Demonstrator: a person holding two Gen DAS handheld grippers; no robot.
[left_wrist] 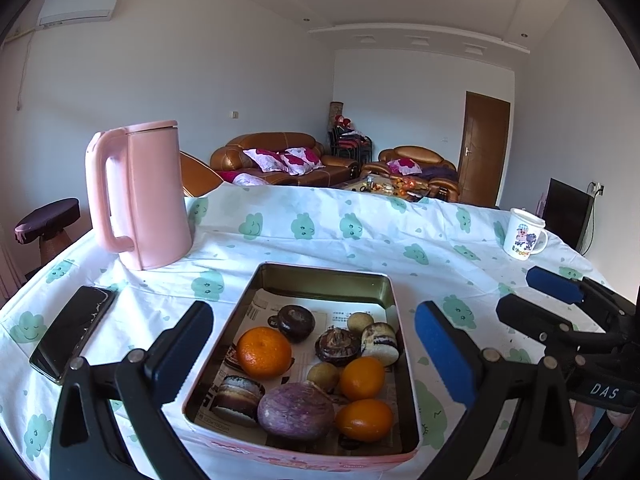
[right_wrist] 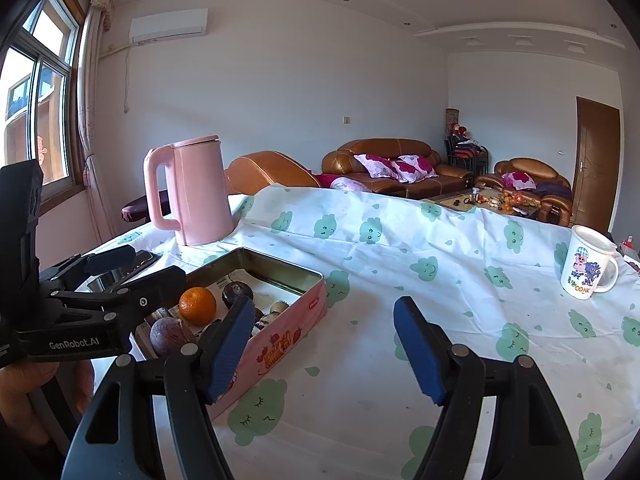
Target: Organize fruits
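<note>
Both claws are released and empty: the left claw (left_wrist: 316, 356) straddles the pink tin (left_wrist: 400, 316) as if choosing a fruit, while the right claw (right_wrist: 320, 344) hangs over bare counter (right_wrist: 460, 240) beside it. The oranges (left_wrist: 264, 352) and dark fruits (left_wrist: 295, 410) lie crowded in the tin. A pink kettle (left_wrist: 140, 196) stands behind, a phone (left_wrist: 72, 332) to the left, and a mug (right_wrist: 588, 264) well apart.

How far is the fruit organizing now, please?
Looks done: the fruits, among them three oranges and a purple round one, lie in the pink tin on the table. In hand: nothing; the left gripper and right gripper are both open and empty. Left: I see no loose fruit on the cloth, so perhaps only arranging inside the tin.
</note>
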